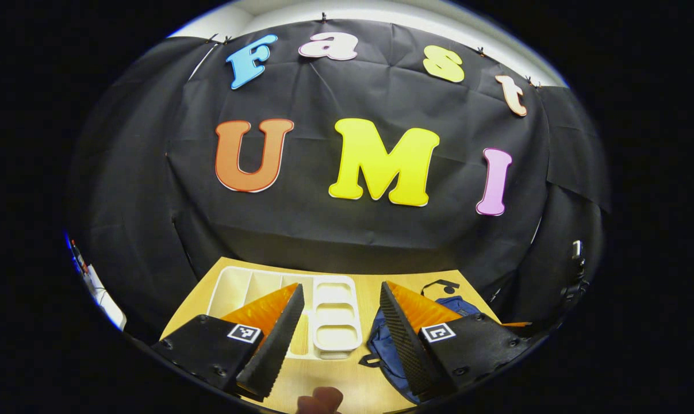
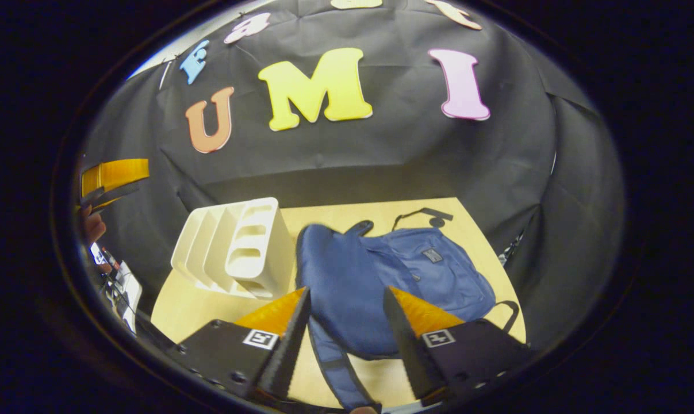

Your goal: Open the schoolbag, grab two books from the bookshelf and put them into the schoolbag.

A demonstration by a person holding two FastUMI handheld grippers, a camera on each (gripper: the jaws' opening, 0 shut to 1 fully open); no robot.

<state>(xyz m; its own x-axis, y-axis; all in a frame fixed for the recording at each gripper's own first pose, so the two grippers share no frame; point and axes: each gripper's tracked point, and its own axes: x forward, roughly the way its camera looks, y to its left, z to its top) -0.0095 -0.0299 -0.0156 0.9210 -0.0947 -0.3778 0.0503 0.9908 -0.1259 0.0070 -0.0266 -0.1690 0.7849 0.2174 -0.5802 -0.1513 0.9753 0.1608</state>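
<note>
In the left gripper view, the left hand-held gripper [image 1: 340, 333] hangs above the wooden bench [image 1: 347, 382] with its fingers spread wide and nothing between them. Straight ahead of it, partly behind its left finger, stands the white bookshelf [image 1: 335, 313], its slots showing no books from this angle. The blue schoolbag [image 1: 390, 345] lies just to the right, mostly hidden behind the right finger. A fingertip [image 1: 321, 399] of the person shows at the bottom edge.

In the right gripper view, the right hand-held gripper [image 2: 347, 333] is likewise spread apart and holds nothing. The schoolbag [image 2: 381, 282] lies flat on the bench [image 2: 186, 305] directly ahead, one strap running down between the fingers. The bookshelf [image 2: 237, 247] stands ahead to the left, just beside the bag.
</note>
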